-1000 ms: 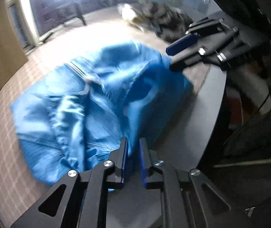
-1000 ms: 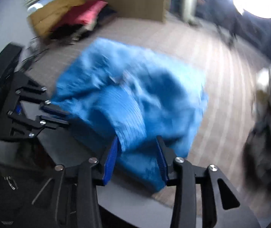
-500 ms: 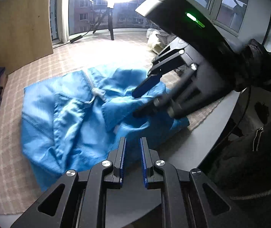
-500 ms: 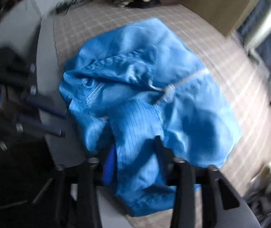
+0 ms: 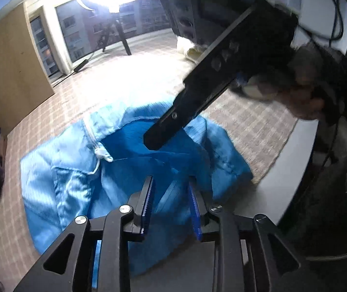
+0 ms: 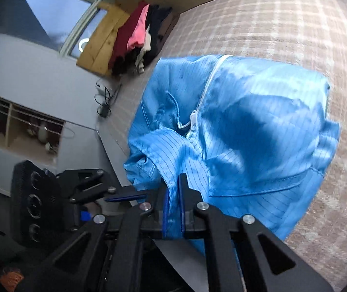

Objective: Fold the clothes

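Observation:
A shiny blue zip-up jacket [image 5: 80,170] [image 6: 258,126] lies crumpled on the checked tablecloth [image 6: 283,24], its near edge hanging over the table's grey rim. My left gripper [image 5: 170,180] hovers over that near edge; its jaws are opening, with blue cloth showing between them and the pads not pressing on it. My right gripper [image 6: 173,189] is closing, and its pads pinch a raised fold of the jacket near the collar and white zip [image 6: 194,119]. In the left wrist view the right gripper [image 5: 154,141] reaches down onto the jacket. The left gripper [image 6: 124,197] shows beside the jacket's edge.
A pile of red, pink and dark clothes [image 6: 139,36] lies at the table's far corner. A ring light on a tripod [image 5: 115,12] stands by the windows. The grey table rim [image 5: 287,170] runs close by. A person's hand [image 5: 304,92] holds the right gripper.
The right gripper came down onto the jacket and closed on a fold. The left gripper's jaws went from nearly shut to apart, and it shifted over the jacket's near edge.

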`<state>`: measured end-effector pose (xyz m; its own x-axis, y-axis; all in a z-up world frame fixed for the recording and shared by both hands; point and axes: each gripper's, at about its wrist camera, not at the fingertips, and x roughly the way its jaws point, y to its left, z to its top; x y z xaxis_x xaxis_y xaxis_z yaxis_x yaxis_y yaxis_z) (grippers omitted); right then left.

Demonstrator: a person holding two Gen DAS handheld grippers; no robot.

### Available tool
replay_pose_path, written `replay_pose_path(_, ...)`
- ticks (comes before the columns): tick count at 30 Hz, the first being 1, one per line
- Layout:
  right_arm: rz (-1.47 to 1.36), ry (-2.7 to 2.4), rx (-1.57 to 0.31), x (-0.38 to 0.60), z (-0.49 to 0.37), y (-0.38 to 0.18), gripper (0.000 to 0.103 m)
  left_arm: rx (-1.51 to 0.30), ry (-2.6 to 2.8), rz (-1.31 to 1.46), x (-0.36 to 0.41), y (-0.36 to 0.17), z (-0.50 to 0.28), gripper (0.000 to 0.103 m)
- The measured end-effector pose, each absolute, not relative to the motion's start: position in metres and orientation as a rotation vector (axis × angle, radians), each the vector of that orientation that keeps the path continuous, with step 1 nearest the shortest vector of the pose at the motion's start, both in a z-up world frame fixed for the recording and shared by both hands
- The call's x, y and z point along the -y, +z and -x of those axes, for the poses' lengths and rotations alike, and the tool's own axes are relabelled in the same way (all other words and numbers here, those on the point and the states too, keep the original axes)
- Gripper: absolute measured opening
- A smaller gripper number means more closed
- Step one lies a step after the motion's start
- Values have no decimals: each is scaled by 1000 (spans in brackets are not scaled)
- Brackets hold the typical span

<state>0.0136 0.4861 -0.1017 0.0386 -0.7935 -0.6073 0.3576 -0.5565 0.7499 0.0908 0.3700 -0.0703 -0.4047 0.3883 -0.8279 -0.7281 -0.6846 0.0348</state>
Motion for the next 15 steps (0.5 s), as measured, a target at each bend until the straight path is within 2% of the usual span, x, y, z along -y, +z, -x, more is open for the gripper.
replay_pose_path(1, -1432, -1653, 501, -489, -15, -102, 7, -513, 2086, 1127, -373, -75, -89, 23)
replay_pose_path(2, -1425, -1649, 520, -492, -14, -101, 7, -489, 2044, 1154, -375, -80, -87, 10)
replay_pose_path(3, -1416, -1648, 536, -495, -13, -100, 7, -478, 2046, 1169, -375, -82, -85, 3)
replay_pose_path(4, -1403, -1656, 547, -497, -13, -99, 7, -466, 2049, 1184, -375, -85, -83, 1)
replay_pose_path(9, -1387, -1764, 498, -511, -12, -98, 4, -378, 2153, 1242, -361, -82, -76, 0)
replay_pose_path(13, -1371, -1779, 583, -521, -11, -106, 2, -270, 2270, 1158, -338, -60, -84, 0)
replay_pose_path(15, -1355, -1784, 619, -522, -11, -111, 2, -140, 2310, 1133, -322, -52, -86, 0)
